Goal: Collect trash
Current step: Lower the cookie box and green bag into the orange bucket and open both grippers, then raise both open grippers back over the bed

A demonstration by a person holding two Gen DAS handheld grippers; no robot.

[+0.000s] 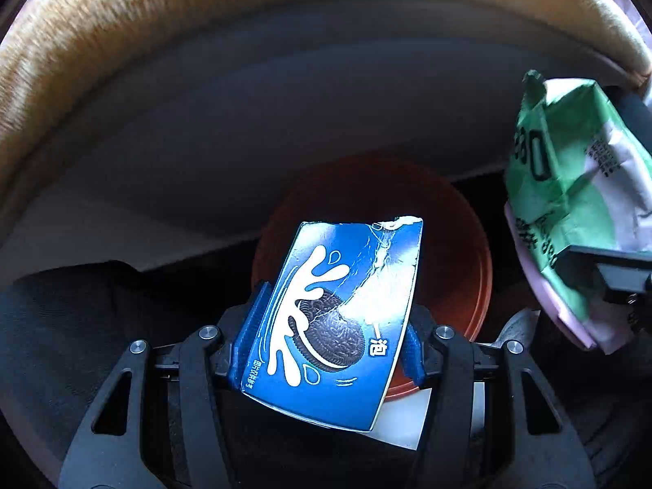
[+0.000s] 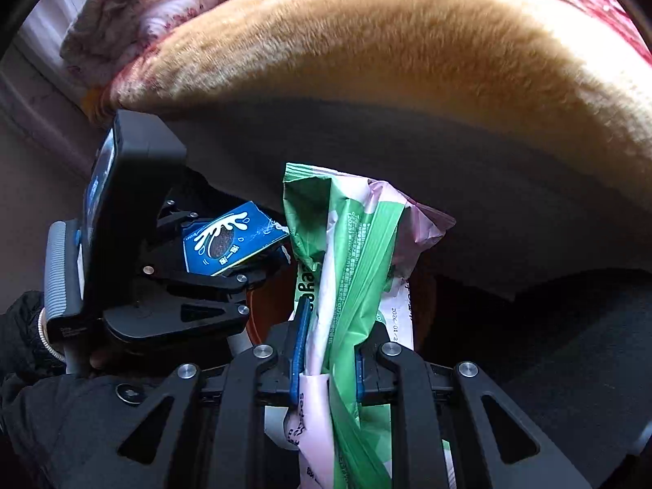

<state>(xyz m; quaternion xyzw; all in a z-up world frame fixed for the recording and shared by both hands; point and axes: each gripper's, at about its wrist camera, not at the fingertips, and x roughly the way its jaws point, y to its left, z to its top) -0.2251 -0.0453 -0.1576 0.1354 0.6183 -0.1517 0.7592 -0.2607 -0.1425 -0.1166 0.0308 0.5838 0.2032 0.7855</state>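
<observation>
My left gripper [image 1: 330, 318] is shut on a blue cookie box [image 1: 334, 318] printed with a milk splash and a dark biscuit. It hangs over a round reddish-brown bin [image 1: 452, 252] on the dark floor. My right gripper [image 2: 328, 346] is shut on a crumpled green and white wrapper [image 2: 346, 269], with the same bin [image 2: 265, 313] partly hidden behind it. In the left wrist view the wrapper [image 1: 570, 187] hangs at the right edge. In the right wrist view the left gripper [image 2: 228, 269] with the blue box [image 2: 228, 240] is at the left.
A bed edge with a tan fuzzy blanket [image 2: 407, 61] and a floral quilt [image 2: 134, 12] runs across the top, its pale side panel [image 1: 285, 122] just behind the bin. A dark-sleeved hand [image 2: 36, 346] holds the left gripper. The floor around the bin is dark.
</observation>
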